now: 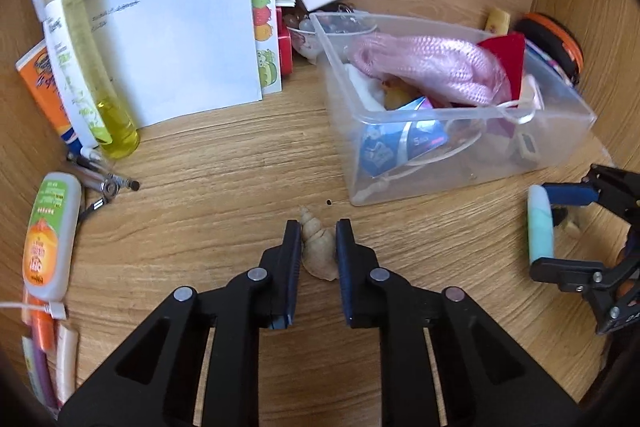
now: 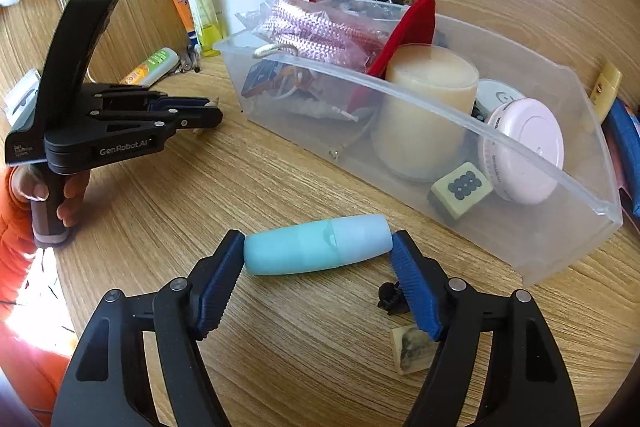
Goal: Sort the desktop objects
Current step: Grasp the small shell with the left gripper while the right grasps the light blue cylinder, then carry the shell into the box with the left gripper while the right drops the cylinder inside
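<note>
Seashell point(image 1: 318, 247) sits gripped in the left jaws, teal tube point(image 2: 318, 245) clamped endwise in the right.

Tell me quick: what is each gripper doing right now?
Left gripper: closed on the seashell.
Right gripper: closed on the turquoise tube, gripped end to end.
</note>
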### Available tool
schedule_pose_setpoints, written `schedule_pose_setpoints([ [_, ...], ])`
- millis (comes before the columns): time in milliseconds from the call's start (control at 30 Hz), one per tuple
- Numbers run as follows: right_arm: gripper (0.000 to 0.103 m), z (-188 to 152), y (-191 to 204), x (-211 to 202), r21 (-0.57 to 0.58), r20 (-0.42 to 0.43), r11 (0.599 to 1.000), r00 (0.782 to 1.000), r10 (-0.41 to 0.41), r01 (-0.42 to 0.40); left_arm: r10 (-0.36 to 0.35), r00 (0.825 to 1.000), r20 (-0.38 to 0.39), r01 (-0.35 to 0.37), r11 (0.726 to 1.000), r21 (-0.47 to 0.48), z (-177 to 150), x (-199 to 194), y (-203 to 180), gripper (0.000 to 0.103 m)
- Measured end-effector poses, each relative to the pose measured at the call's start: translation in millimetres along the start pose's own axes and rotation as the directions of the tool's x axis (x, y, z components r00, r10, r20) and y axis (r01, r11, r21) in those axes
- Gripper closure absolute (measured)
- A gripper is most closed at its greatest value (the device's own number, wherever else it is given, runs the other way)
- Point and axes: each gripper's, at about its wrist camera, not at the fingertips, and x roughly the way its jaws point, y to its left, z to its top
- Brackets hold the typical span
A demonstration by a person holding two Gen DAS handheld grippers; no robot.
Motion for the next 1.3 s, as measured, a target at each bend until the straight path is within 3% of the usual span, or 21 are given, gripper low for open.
schedule_pose_setpoints([
  [267,0.032,1,-2,-8,0.012,0.028,1.0,1.0,0.007,-0.008,0.02,0.999,0.049,-0.021,1.0,0.016,-2,-21,-14,0.087],
  [567,0.032,2,-5,-26,0.02,0.087,1.0,0.996,0.008,-0.009,-0.021,0.995,0.094,0.02,1.0,0.009,-8,-41,-14,0.087],
  [900,0.032,6,-18,-58,0.044,0.152,0.998,0.987,-0.044,0.037,-0.077,0.985,0.155,0.067,0.995,0.069,14,-51,-45,0.087],
  [1300,0.032,18,-42,-89,0.075,0.227,0.995,0.97,-0.088,0.072,-0.168,0.961,0.221,0.141,0.981,0.135,48,-60,-80,0.086],
])
